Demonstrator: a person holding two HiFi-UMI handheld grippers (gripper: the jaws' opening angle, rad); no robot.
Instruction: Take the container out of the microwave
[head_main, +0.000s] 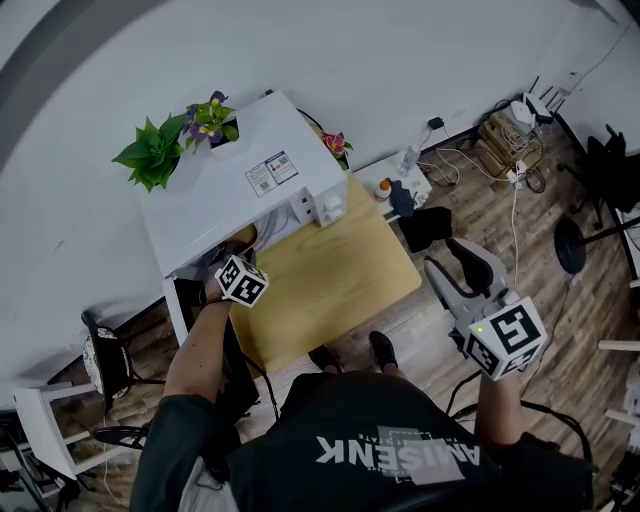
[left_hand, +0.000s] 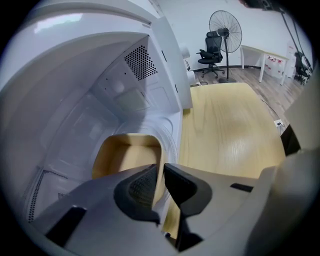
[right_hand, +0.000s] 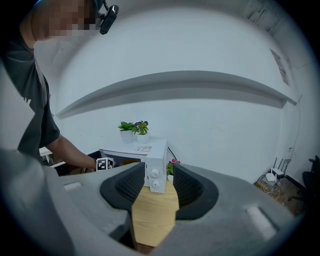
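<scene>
While tan container (left_hand: 127, 155) sits mouth-up on microwave (left_hand: 90, 90) floor, lower left of frame, left gripper (left_hand: 162, 175) pinches its right wall between narrowed jaws. Long axis unclear, near end hidden. Grasp step in hand; next likely: lift slightly, draw out toward wooden table (left_hand: 225, 130). Right gripper (right_hand: 159, 187) idle, jaws wide, empty.

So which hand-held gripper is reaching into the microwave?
The left hand-held gripper: its jaws pinch the tan container inside the microwave. The right hand-held gripper hangs clear of the table, open and empty.
</scene>
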